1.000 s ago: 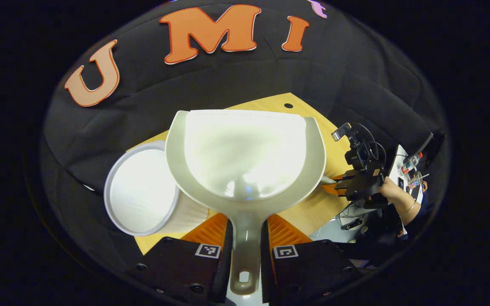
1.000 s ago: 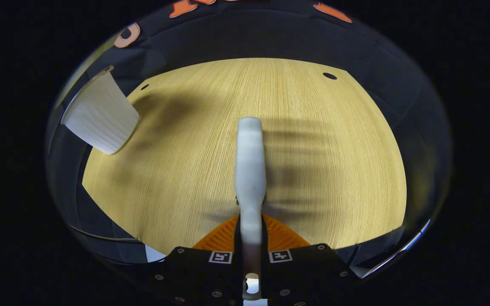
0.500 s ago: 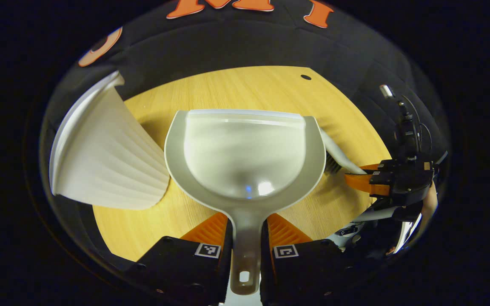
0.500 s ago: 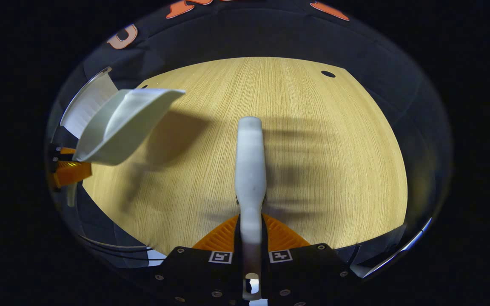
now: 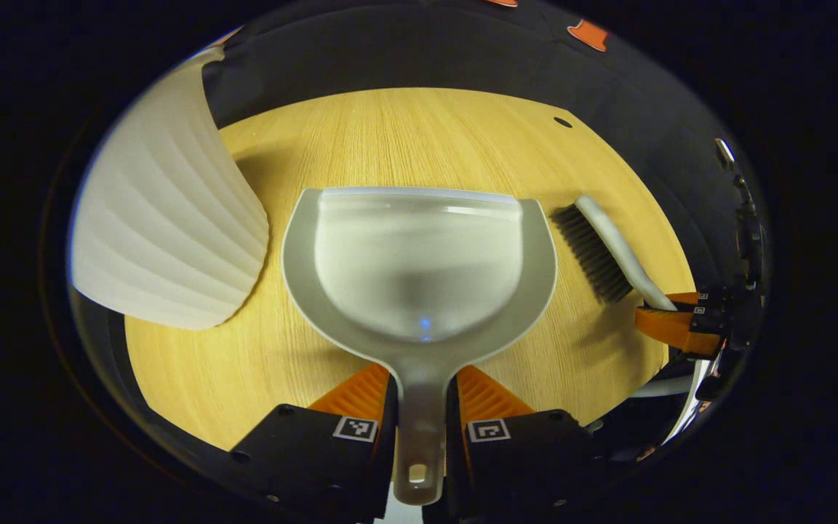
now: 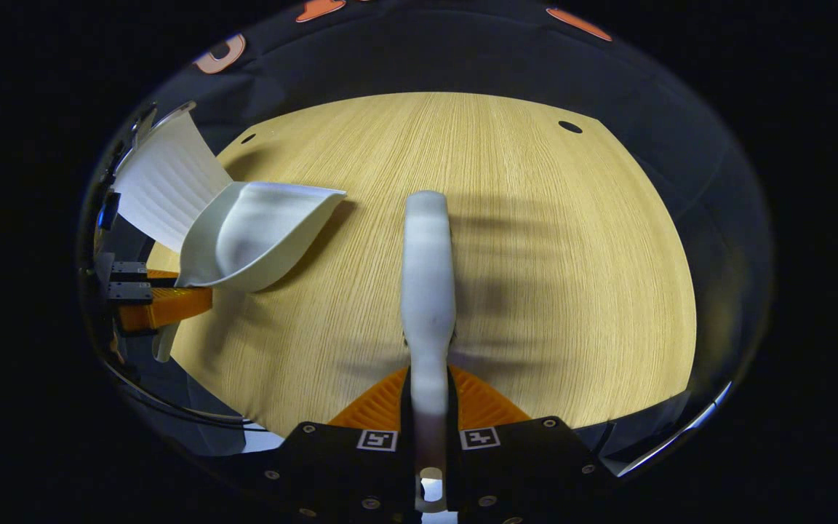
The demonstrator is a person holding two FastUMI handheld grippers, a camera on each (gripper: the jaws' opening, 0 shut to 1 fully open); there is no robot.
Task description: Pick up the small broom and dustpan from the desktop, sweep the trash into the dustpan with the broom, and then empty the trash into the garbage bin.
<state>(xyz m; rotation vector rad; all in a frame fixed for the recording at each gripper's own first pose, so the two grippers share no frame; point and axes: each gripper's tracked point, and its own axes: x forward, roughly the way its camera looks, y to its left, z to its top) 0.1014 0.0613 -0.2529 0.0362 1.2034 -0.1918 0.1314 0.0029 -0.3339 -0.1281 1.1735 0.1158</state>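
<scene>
Pale plastic dustpan (image 5: 419, 269) runs straight ahead of the left claw (image 5: 420, 407), clamped by its handle, bin (image 5: 164, 225) ahead-left, broom (image 5: 601, 251) ahead-right. In the right gripper view, the right claw (image 6: 430, 407) grips the broom's handle, long axis forward over the bare wooden surface (image 6: 572, 291); dustpan far left.

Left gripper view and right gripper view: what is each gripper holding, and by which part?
The left gripper grips the dustpan by its handle; the right gripper grips the broom by its handle, near the handle's end.
</scene>
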